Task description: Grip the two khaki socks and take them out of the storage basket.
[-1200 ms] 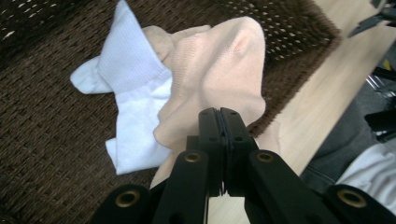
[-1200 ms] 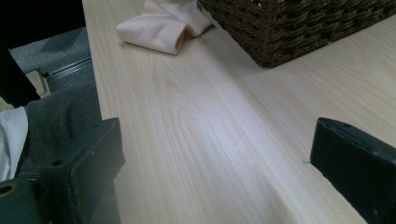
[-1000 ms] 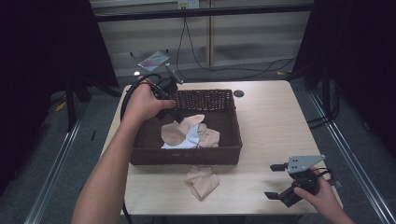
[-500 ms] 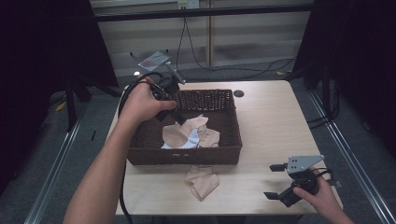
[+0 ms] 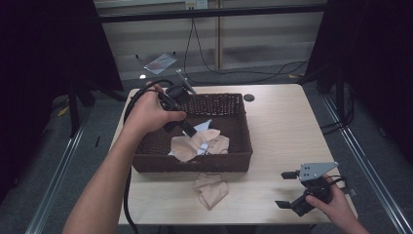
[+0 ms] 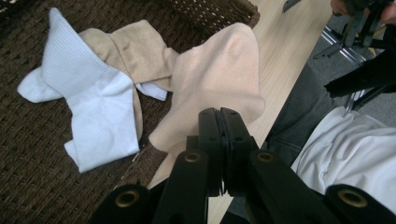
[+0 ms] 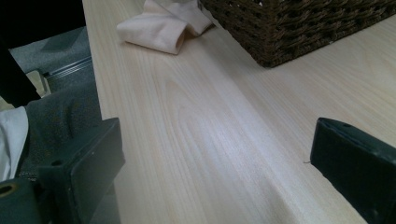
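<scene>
A brown wicker basket (image 5: 242,160) stands mid-table with several socks in it. My left gripper (image 5: 191,132) reaches into it from the left, shut on the edge of a beige sock (image 6: 219,79) that hangs from its jaws over the basket's near wall. Under it lie a white sock (image 6: 93,107) and a second beige sock (image 6: 126,46). Another beige sock (image 5: 210,187) lies crumpled on the table in front of the basket. My right gripper (image 5: 287,191) rests at the table's front right, open, with bare wood between its jaws (image 7: 210,177).
The basket's corner (image 7: 280,32) and the loose beige sock (image 7: 159,28) lie beyond the right gripper. A small dark disc (image 5: 249,97) sits on the table behind the basket. Cables run across the floor past the far edge.
The left hand has risen slightly inside the basket, drawing the beige sock up with it. The right hand has not moved.
</scene>
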